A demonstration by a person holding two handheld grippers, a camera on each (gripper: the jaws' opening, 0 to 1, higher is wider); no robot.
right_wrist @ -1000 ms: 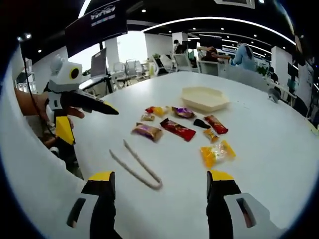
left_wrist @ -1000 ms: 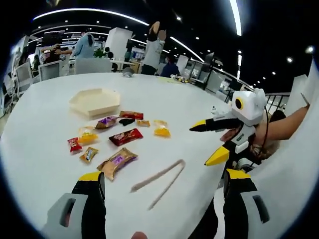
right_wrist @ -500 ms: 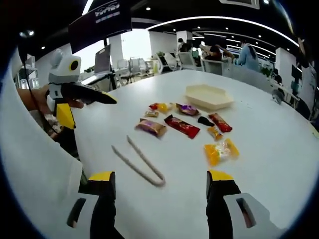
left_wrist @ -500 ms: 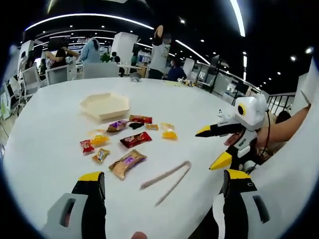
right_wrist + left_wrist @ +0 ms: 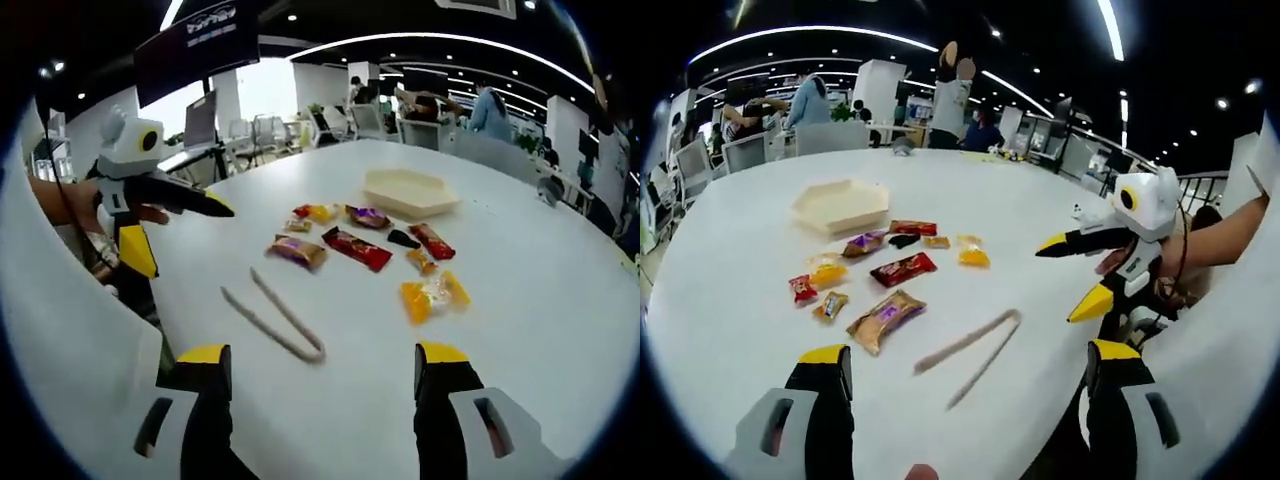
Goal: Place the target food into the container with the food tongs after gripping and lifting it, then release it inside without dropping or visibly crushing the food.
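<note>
Jaws of both the left gripper (image 5: 960,385) and right gripper (image 5: 320,385) are held wide apart, empty. Food tongs (image 5: 272,318) lie flat on the worktop (image 5: 520,300), snacks and container (image 5: 840,205) beyond. Tongs should be pinched mid-arm, squarely, before lifting.

Count of things on the white table (image 5: 730,300)

There is one pair of tongs (image 5: 970,342), one tray (image 5: 840,205) and about nine wrapped snacks (image 5: 885,318). Among the snacks two are red, three or four yellow-orange, one is brown-gold, one purple and one small and dark. Two grippers are there.
</note>
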